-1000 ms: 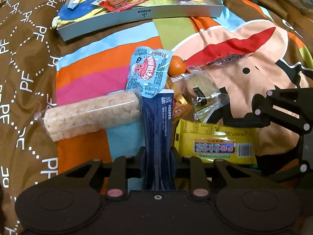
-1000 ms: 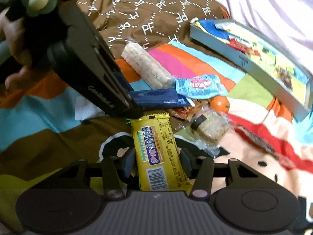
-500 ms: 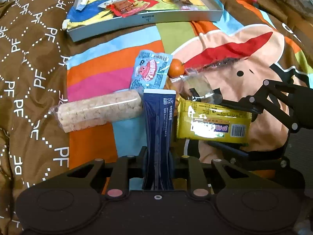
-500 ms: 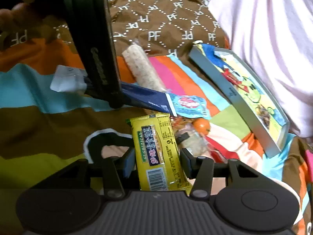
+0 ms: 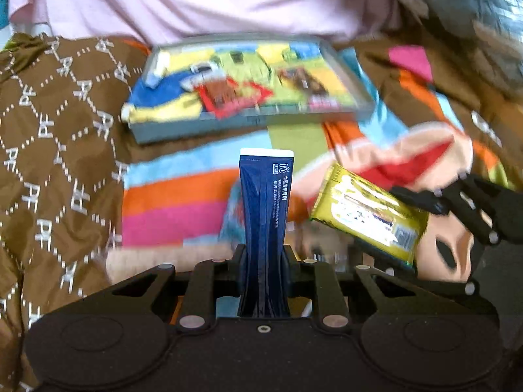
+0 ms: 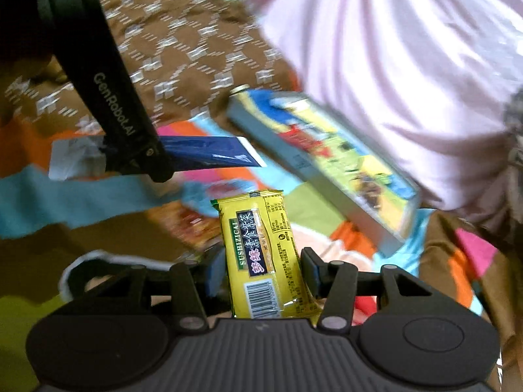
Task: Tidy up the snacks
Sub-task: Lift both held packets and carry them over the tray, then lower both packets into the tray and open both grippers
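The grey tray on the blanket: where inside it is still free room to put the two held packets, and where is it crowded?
In the grey tray the blurred middle looks crowded: a red packet and a brown snack lie there. The yellow-green stretch along the far rim looks mostly bare. The blue near-left corner also seems free. The left gripper holds the dark blue packet, the right gripper the yellow one.

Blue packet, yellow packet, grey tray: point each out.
blue packet [image 5: 264,215]: left wrist view, middle of its face.
yellow packet [image 6: 261,254]: right wrist view, printed label.
grey tray [image 5: 196,127]: left wrist view, near wall.

Two held packets [image 5: 264,215] [image 6: 261,254], one tray [image 5: 248,121].
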